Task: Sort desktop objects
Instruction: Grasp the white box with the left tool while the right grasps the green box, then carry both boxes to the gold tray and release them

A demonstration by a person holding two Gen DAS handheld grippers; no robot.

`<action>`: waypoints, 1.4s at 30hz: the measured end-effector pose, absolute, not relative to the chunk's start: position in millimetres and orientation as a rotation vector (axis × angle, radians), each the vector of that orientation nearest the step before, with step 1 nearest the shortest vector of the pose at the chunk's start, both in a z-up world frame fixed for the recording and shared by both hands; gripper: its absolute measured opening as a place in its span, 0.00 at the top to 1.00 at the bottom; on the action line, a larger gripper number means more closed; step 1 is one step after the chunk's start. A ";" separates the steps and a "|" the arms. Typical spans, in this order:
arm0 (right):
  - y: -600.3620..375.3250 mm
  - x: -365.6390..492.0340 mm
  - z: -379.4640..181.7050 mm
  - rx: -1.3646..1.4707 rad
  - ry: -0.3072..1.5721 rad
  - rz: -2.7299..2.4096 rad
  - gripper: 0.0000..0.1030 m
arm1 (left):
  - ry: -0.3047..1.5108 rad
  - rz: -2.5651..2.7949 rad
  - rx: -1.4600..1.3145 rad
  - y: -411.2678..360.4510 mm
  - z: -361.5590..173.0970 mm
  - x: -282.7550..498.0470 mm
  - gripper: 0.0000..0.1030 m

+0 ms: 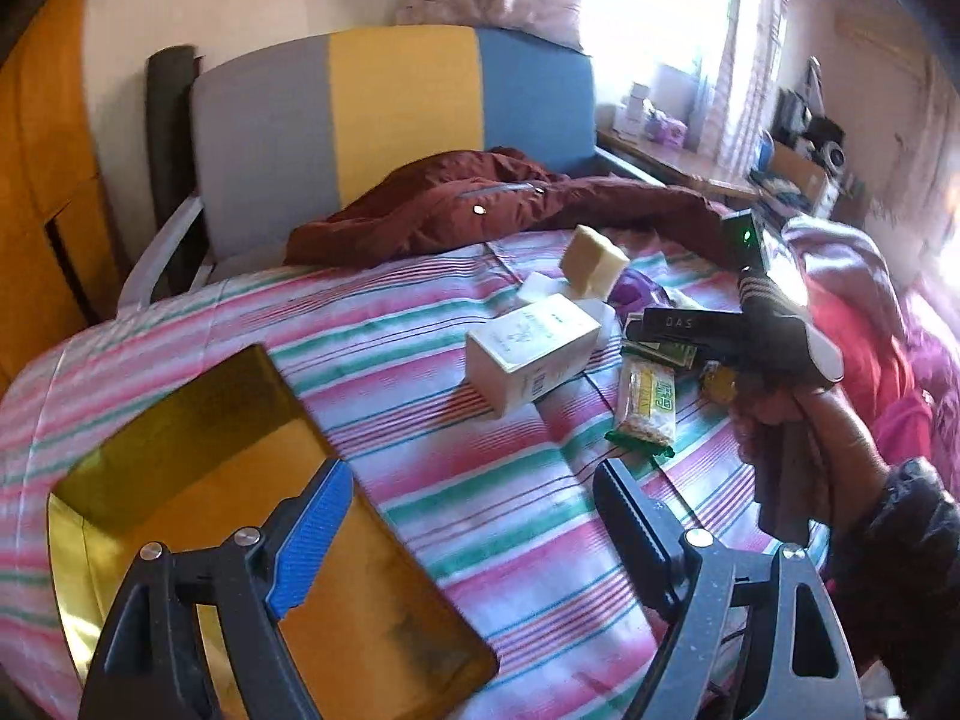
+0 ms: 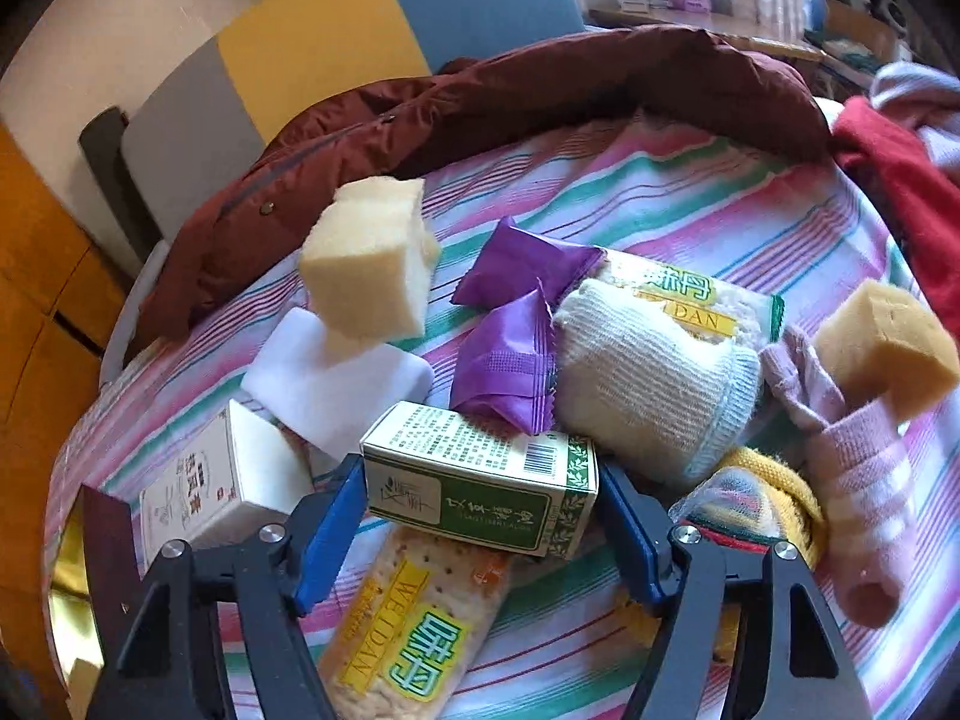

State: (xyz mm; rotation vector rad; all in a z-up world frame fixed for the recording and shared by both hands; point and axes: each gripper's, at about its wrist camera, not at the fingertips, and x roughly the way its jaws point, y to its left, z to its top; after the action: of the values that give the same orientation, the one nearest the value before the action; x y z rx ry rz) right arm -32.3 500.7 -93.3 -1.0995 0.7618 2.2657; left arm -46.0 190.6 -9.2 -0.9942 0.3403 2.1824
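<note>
Left gripper (image 1: 474, 516) lower frame, black angular frame, silver round screws, one blue ribbed finger pad (image 1: 312, 540), one black, right gripper (image 2: 480, 534) same black frame, both pads blue, right hand (image 1: 798, 414) right edge, bare skin, dark sleeve cuff

We see bed sheet (image 2: 690, 210) with pink, green, white stripes. Gold tray (image 1: 198, 420) at lower left. Dark red jacket (image 2: 540, 96) at top. Two purple packets (image 2: 516, 324) in middle. Green and white box (image 2: 480, 474) with black writing. Pale yellow sponge (image 2: 366, 264). Pink striped sock (image 2: 852, 480) at right. Blue pads on fingers (image 2: 327, 534).
</note>
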 end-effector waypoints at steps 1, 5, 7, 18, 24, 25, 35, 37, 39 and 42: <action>500.9 -30.9 -92.9 -1.100 0.762 2.275 0.28 | 0.352 2.169 -0.988 195.5 -9.3 -48.5 0.18; 503.1 -22.9 -90.0 -1.104 0.784 2.326 0.28 | 0.438 2.111 -0.950 224.3 -11.3 -61.9 0.18; 502.5 -19.7 -88.0 -1.117 0.776 2.361 0.28 | 0.476 2.069 -0.940 238.9 -12.5 -69.2 0.16; 507.2 -11.3 -81.6 -1.140 0.786 2.453 0.28 | 0.784 1.854 -0.879 319.2 -37.5 -105.0 0.01; 509.8 -10.6 -83.5 -1.138 0.792 2.466 0.28 | 0.828 1.804 -0.990 342.2 -64.9 -132.1 0.01; 510.3 -10.3 -83.5 -1.138 0.796 2.468 0.28 | 0.828 1.799 -0.999 344.2 -67.5 -134.9 0.01; 510.9 -11.3 -83.5 -1.144 0.802 2.474 0.27 | 0.805 1.788 -1.060 359.0 -87.6 -145.1 0.31; 510.6 -12.2 -83.6 -1.145 0.791 2.474 0.27 | 0.790 1.802 -1.046 356.4 -86.4 -140.9 0.36; 510.0 -13.4 -83.8 -1.146 0.769 2.478 0.28 | 0.748 1.819 -1.059 352.9 -82.2 -137.7 0.47; 507.3 -14.0 -83.4 -1.150 0.748 2.487 0.28 | 0.647 1.874 -1.098 341.5 -73.8 -132.3 0.49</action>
State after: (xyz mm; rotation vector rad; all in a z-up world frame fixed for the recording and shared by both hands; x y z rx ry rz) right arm -14.0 507.3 -83.4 -1.1502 0.7485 2.4870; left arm -132.3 341.5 -73.8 -1.0982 0.6473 1.8738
